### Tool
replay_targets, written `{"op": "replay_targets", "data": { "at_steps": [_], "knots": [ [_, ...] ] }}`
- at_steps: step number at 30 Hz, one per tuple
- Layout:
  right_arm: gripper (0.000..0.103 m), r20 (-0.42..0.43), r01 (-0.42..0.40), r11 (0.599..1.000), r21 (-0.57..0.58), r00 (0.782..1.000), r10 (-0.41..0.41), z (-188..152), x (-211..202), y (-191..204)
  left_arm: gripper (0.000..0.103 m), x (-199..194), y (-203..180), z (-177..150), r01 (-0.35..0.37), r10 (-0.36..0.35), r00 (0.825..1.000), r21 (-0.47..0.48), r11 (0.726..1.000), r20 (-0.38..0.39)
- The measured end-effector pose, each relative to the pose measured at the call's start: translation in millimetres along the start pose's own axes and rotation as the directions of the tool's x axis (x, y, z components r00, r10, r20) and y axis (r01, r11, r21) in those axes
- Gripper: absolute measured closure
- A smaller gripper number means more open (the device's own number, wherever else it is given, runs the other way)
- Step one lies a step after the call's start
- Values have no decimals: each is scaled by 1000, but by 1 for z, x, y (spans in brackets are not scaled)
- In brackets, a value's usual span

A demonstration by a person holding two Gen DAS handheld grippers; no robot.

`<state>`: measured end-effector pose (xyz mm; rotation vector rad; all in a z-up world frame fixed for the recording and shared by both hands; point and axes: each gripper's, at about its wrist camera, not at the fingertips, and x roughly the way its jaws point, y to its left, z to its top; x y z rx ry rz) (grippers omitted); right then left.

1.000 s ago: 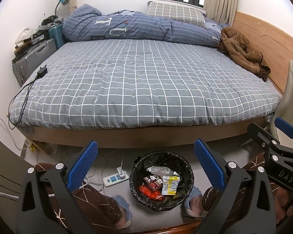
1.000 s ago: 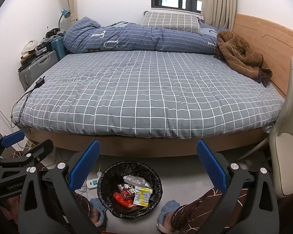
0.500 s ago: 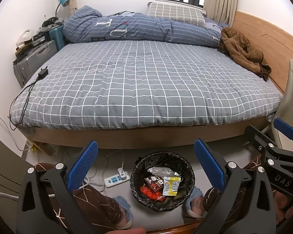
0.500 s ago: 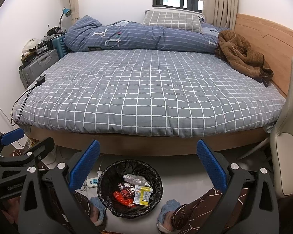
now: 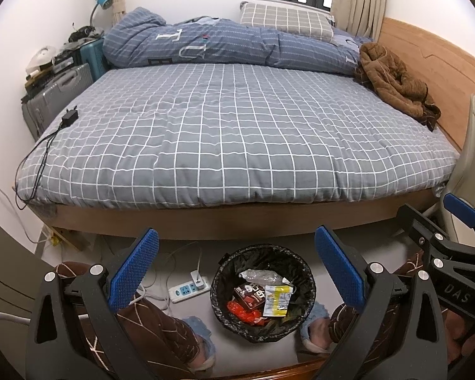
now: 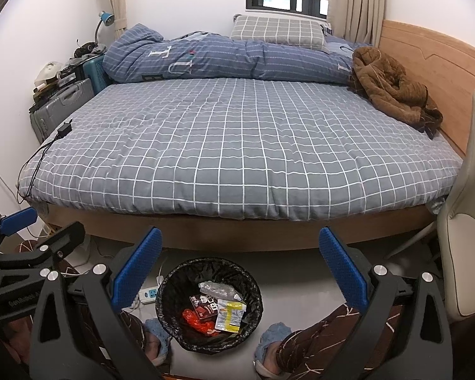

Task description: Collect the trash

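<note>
The trash sits in the black-lined bin (image 5: 262, 291) on the floor, below and between the jaws of my left gripper (image 5: 237, 269), a little right of centre in that view. In my right wrist view the same bin (image 6: 209, 304) lies low and left of centre under my right gripper (image 6: 240, 269). Inside it I see a crumpled clear wrapper (image 5: 259, 276) at the top, a dark red packet (image 5: 249, 294) below it, a yellow and white sachet (image 5: 277, 300) to its right, and a bright red scrap (image 5: 240, 312) at the lower left; what lies beneath these I cannot make out.

Both pairs of my jaws stand spread wide and grip nothing, well above the bin.

My slippered feet (image 5: 199, 332) rest on either side of the bin. A white power strip (image 5: 186, 289) lies on the floor just left of it. Beyond is the bed (image 5: 237, 133) with its grey checked cover, a brown jacket (image 5: 392, 82) heaped near the headboard, a blue quilt (image 5: 224, 46) bunched along the far side, and a black charger (image 5: 69, 117) with its cable at the left edge.
</note>
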<state>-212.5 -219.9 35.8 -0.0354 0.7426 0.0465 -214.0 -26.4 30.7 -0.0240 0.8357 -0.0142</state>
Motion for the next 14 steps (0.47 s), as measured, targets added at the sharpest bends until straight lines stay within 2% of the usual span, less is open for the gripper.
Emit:
{"op": "replay_targets", "data": {
  "at_steps": [14],
  "knots": [
    [8, -2, 0, 1000, -1, 1000, 0, -1, 1, -2, 6, 3, 5, -2, 11, -11, 1000, 4, 1000, -5]
  ]
}}
